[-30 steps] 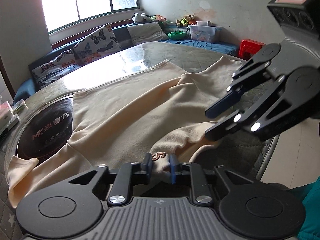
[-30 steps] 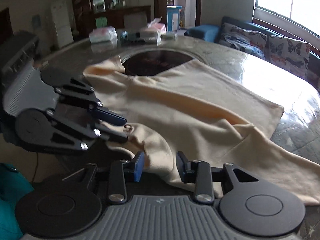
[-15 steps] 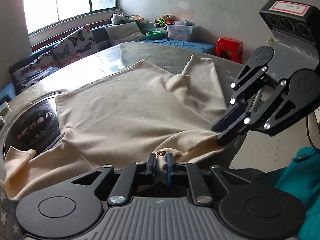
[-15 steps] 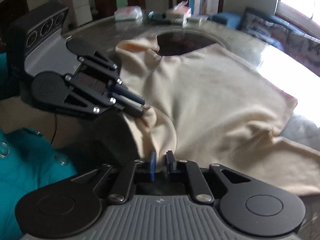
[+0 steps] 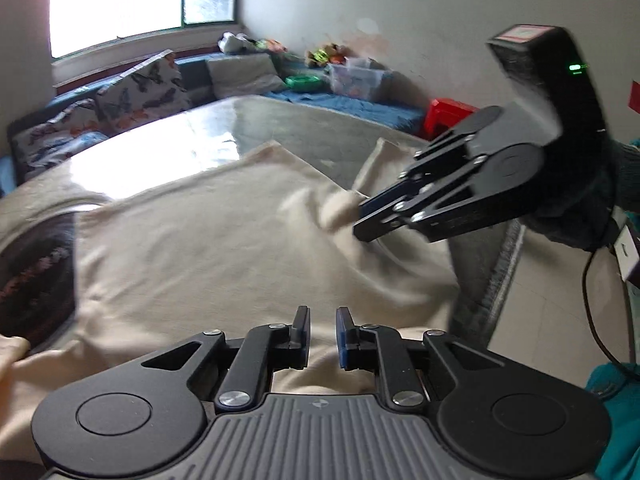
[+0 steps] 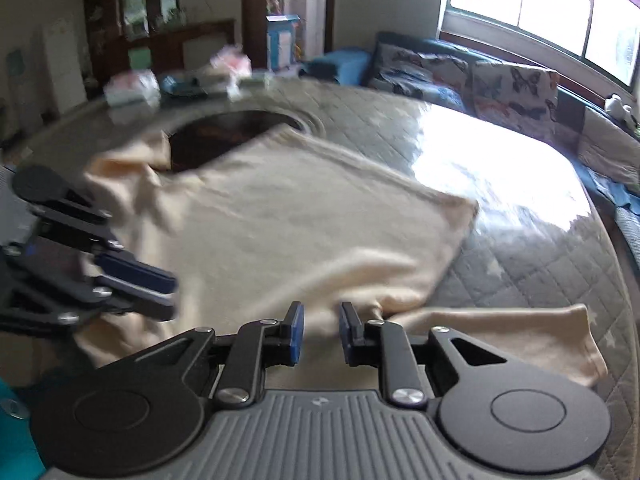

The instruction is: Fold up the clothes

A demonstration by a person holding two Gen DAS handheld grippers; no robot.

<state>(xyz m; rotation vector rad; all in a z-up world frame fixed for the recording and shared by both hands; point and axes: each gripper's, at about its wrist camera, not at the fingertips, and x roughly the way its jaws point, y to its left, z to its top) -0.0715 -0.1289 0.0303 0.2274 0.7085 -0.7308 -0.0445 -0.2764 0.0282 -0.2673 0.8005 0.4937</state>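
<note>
cream shirt [image 5: 208, 248] on table [image 6: 500, 176], perhaps pinched

My left-wrist view looks down along its fingers; right-wrist likewise; both close over the same cream garment [image 5: 192, 264], each seeing the other's gripper.

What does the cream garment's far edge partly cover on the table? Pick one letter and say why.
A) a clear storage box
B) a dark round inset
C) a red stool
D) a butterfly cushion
B: the cream garment lies over the near part of the dark round inset set into the table.
</note>
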